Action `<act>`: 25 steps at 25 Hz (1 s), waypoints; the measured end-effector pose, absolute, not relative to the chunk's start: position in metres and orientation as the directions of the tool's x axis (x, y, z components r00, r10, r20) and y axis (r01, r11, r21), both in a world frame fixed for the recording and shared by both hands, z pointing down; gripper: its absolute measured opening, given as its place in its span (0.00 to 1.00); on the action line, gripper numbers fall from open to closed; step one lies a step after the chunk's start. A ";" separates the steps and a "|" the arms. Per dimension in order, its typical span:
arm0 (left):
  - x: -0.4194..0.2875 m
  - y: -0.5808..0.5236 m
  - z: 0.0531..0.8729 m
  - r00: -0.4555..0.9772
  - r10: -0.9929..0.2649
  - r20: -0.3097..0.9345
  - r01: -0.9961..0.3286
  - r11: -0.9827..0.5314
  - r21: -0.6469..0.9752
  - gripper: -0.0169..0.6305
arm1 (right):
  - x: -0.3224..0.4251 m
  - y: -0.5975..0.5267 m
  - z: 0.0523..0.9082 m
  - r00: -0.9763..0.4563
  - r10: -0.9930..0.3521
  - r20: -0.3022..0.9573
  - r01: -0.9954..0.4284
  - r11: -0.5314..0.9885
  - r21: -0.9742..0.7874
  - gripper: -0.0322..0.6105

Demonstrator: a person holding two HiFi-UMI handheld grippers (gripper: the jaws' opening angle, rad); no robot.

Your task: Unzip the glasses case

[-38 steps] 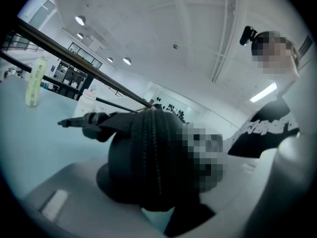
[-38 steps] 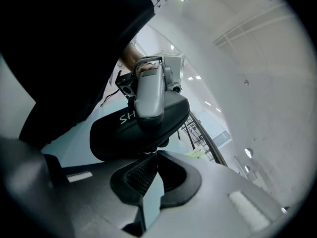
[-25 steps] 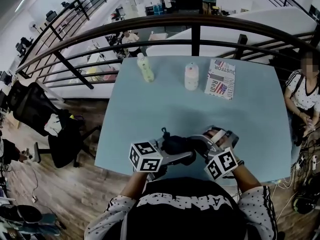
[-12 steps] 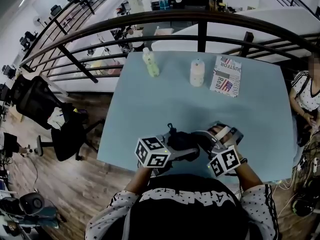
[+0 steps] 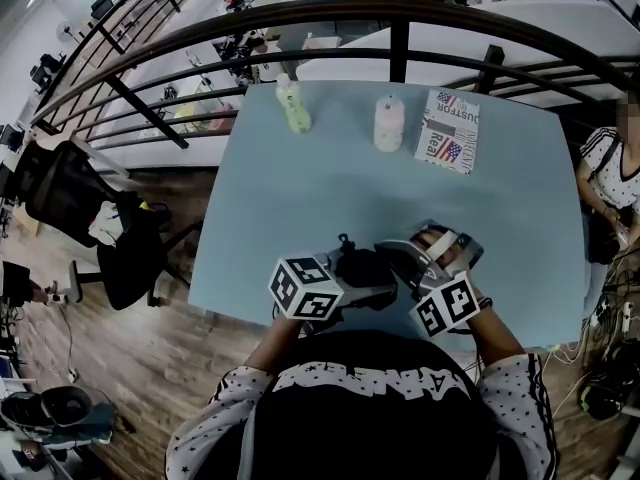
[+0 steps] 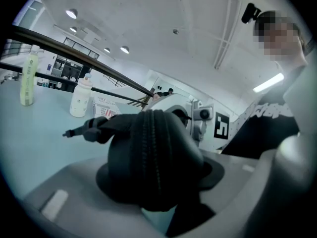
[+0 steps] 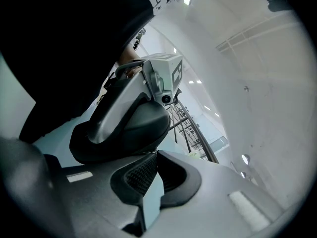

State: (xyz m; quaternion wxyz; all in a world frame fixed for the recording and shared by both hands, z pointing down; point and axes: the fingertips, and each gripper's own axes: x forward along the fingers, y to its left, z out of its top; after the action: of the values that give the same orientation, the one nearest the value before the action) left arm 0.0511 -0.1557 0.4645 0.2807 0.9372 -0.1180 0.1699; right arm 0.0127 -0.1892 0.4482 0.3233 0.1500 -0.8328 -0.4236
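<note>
Left jaws on glasses case (image 6: 148, 157), crosswise

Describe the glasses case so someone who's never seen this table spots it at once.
Find the light blue table beside the railing, then look at its near edge. The glasses case is clamped in the left gripper there. It alone is black, rounded and zippered; the green bottle, white bottle and printed booklet sit at the far edge.
</note>
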 end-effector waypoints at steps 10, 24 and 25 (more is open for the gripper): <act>0.058 -0.164 0.471 0.899 -0.105 0.425 -0.309 -0.839 0.447 0.03 | 0.016 -0.201 0.446 -0.747 -0.529 0.402 0.044 0.565 0.824 0.06; 0.077 -0.150 0.485 0.862 0.027 0.507 -0.217 -0.883 0.416 0.03 | 0.031 -0.195 0.447 -0.714 -0.552 0.432 0.106 0.524 0.845 0.06; 0.078 -0.148 0.486 0.857 0.035 0.514 -0.210 -0.887 0.411 0.03 | 0.032 -0.194 0.447 -0.708 -0.556 0.435 0.110 0.522 0.846 0.06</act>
State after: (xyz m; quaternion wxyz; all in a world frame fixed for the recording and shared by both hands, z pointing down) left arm 0.0783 -0.1483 0.4858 0.2330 0.9350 -0.0469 0.2632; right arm 0.0323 -0.1937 0.4471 0.3553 0.1403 -0.7966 -0.4686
